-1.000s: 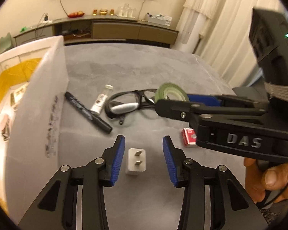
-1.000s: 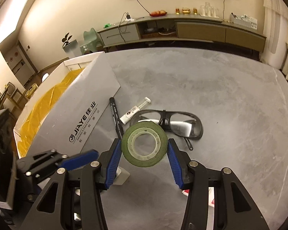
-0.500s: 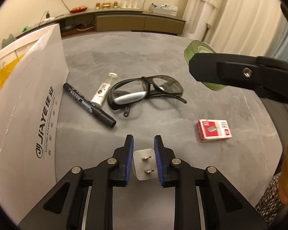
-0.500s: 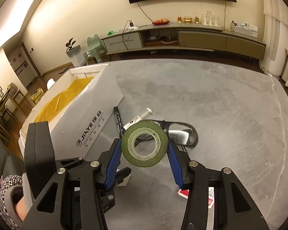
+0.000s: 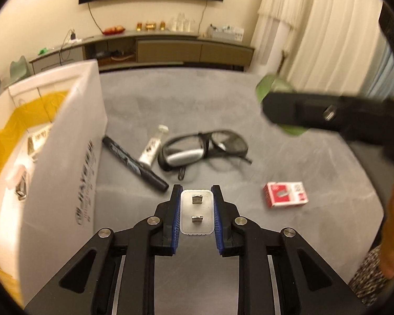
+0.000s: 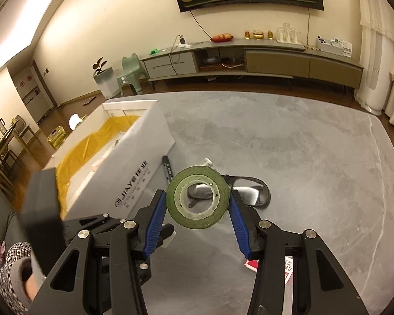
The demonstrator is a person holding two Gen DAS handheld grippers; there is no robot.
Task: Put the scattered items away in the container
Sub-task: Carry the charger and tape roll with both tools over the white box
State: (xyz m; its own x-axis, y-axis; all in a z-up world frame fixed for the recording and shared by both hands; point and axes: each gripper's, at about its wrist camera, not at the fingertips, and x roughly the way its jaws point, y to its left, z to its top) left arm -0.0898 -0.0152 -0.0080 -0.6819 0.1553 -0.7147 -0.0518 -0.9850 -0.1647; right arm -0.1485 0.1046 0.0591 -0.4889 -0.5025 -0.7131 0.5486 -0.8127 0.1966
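Two grippers are in my views. A second ago my left gripper [image 5: 197, 211] stood wide around the white plug adapter [image 5: 197, 216] on the grey counter [image 5: 315, 162]; now its blue pads clamp the adapter's sides. My right gripper [image 6: 197, 201] still grips the green tape roll [image 6: 197, 201], carried higher than before. Four items remain on the counter: one black marker [image 5: 134, 164], one small white tube [image 5: 153, 149], one pair of safety glasses [image 5: 205, 148], one red staple box [image 5: 285, 194]. One white container [image 5: 73, 157] with a yellow lining stands at the left.
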